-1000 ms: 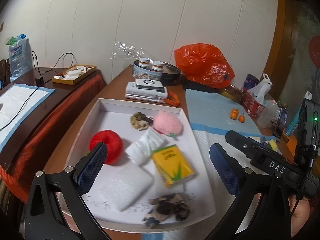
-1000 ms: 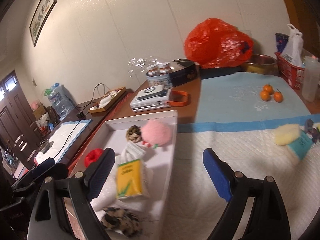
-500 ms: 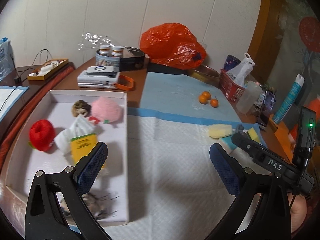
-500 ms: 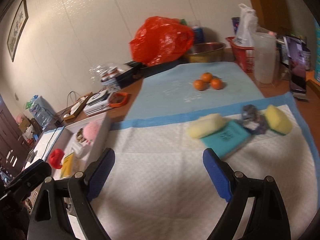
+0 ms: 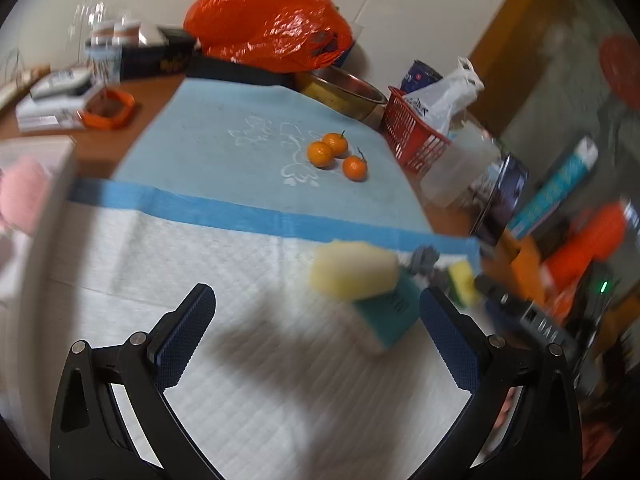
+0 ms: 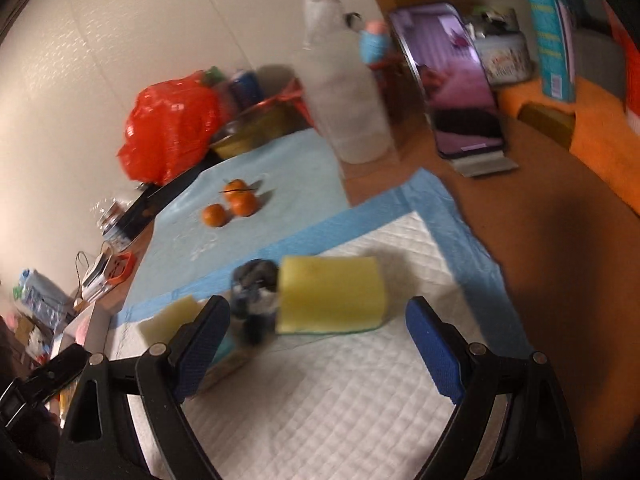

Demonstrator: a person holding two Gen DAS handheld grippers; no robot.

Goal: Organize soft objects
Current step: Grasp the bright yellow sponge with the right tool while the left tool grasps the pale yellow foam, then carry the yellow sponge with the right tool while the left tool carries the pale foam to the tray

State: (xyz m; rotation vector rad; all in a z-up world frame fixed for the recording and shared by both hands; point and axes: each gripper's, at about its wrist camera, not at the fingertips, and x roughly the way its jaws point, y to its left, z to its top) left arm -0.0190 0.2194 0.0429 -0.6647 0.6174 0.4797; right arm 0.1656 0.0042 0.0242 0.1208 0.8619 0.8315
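1. Far left, the white tray sits on the counter, and only a pink plush shows inside its wall here; the rest of it is out of frame.
2. Moving right, the left hand-held gripper hangs over the white quilted pad, jaws wide apart, nothing between them.
3. Ahead and right of it lies the unsorted pile: a pale yellow sponge resting on a teal pack, a grey crumpled piece and a yellow-green sponge beside them.
4. The right hand-held gripper faces that yellow-green sponge, jaws spread and empty.
5. By my read, these four soft things are left to move, none gripped yet.
6. Far right, a red basket holds a white plastic bag.
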